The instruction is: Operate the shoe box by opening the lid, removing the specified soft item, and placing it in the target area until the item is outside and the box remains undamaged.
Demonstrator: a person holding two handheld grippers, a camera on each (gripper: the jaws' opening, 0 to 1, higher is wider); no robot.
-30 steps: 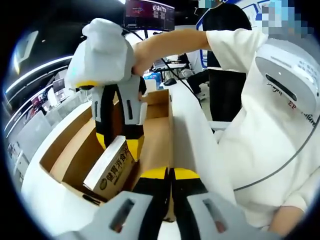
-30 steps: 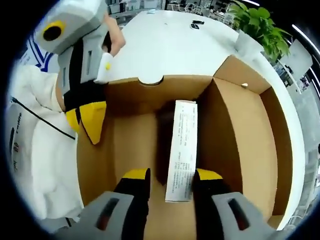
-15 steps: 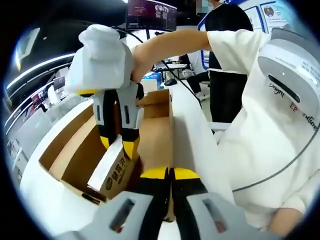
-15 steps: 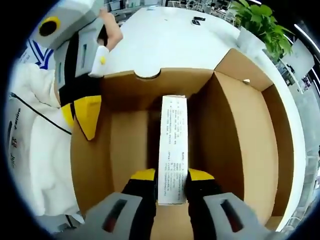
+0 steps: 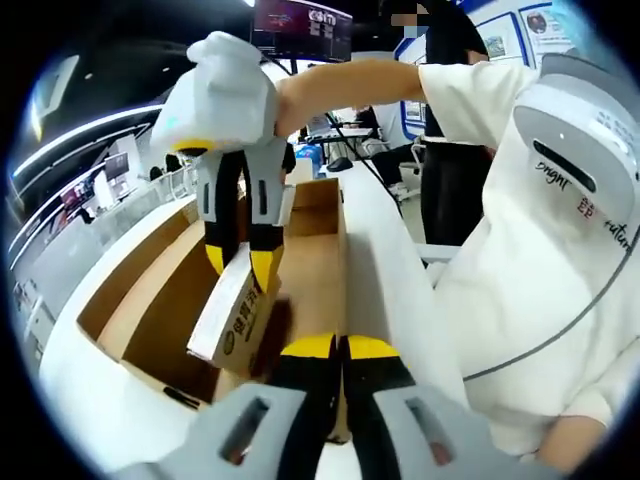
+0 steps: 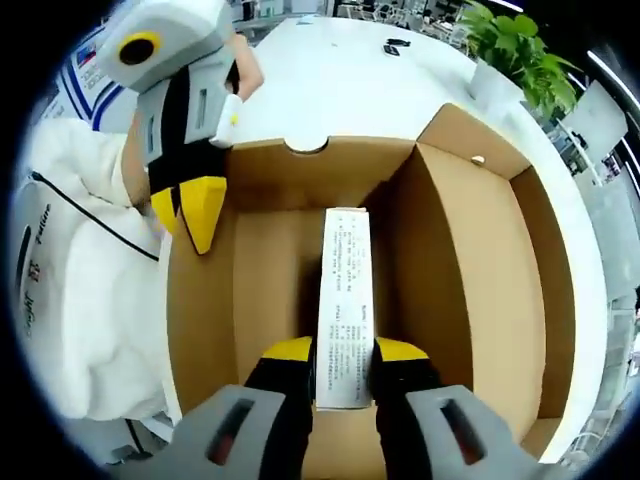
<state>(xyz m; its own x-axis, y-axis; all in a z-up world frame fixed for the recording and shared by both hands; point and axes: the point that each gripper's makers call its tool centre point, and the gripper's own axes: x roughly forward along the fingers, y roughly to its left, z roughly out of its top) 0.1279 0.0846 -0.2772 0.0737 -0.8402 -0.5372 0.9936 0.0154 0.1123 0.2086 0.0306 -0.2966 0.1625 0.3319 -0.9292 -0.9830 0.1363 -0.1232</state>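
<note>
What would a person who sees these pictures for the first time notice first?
Most striking is the right gripper, its yellow-tipped jaws closed on a narrow white printed carton and holding it tilted inside the open brown shoe box. The left gripper has its jaws pressed together at the box's near wall. A green potted plant stands beyond the white table.

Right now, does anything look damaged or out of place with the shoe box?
Nothing looks damaged. The open brown cardboard shoe box shows intact walls. The right gripper holds a long white printed carton tilted above the box floor; the left gripper clamps the near wall.
</note>
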